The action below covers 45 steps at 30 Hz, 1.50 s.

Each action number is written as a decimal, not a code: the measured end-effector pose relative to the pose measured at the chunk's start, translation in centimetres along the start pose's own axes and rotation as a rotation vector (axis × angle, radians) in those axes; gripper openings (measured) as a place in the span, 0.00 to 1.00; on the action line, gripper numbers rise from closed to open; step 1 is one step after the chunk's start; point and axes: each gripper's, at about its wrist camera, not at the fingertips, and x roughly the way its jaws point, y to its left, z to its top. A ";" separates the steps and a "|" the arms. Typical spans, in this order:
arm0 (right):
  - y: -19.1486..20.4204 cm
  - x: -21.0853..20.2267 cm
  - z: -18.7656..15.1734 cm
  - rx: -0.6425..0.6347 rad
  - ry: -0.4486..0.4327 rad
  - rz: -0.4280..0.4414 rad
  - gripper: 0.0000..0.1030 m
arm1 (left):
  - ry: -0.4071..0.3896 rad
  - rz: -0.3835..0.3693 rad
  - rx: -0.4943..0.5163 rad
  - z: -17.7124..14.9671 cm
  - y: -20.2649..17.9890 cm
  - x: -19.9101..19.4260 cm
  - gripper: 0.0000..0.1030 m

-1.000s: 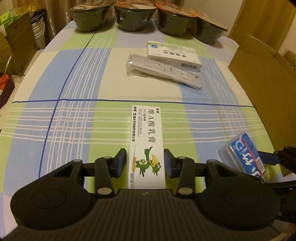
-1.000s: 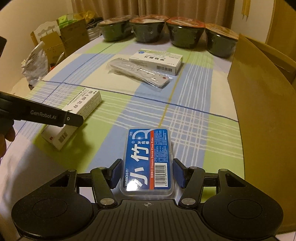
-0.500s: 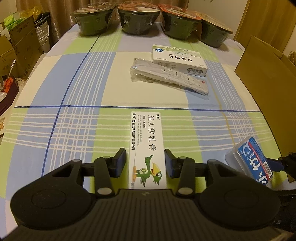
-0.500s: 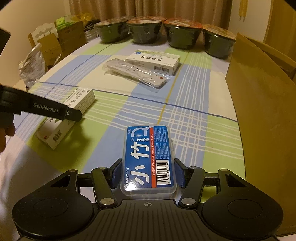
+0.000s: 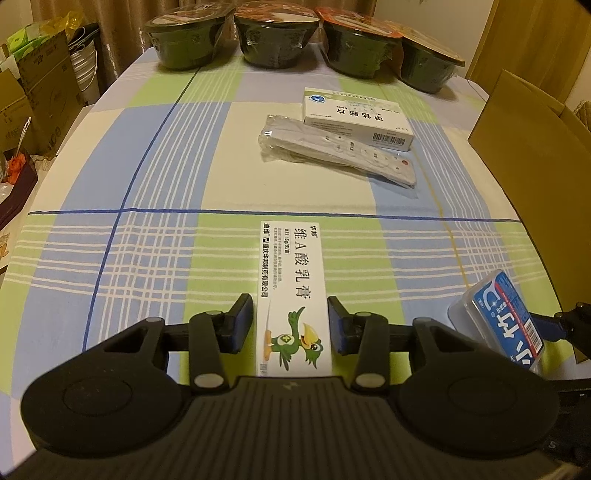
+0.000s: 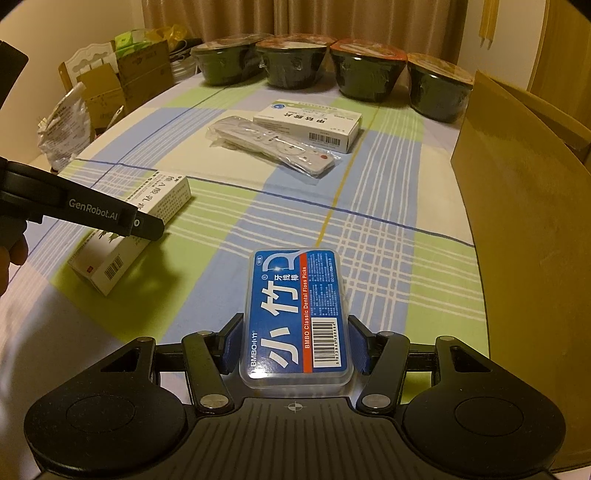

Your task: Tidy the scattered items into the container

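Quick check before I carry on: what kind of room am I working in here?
Most likely a home dining room. A plaid tablecloth covers the table, four sealed instant-noodle bowls line its far edge, and curtains hang behind them, with household cardboard boxes stacked beside the table.

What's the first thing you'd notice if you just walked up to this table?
Probably the bright blue floss pick case held between the right gripper's fingers, close to the camera. Next, the white box with the green cartoon bird between the left gripper's fingers, and four dark bowls lined along the far edge.
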 end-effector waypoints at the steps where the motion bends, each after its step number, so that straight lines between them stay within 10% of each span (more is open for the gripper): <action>1: 0.0 0.0 0.0 0.000 0.000 0.000 0.58 | 0.000 0.000 0.000 0.0 0.0 0.0 0.36; 22: -0.5 -1.9 0.0 0.021 -0.005 -0.020 0.57 | -0.013 -0.045 0.003 -0.8 -1.3 -1.4 0.32; 45: -2.6 -16.0 -1.0 0.063 -0.167 -0.099 0.57 | -0.090 -0.084 0.095 -2.9 -8.2 -12.7 0.32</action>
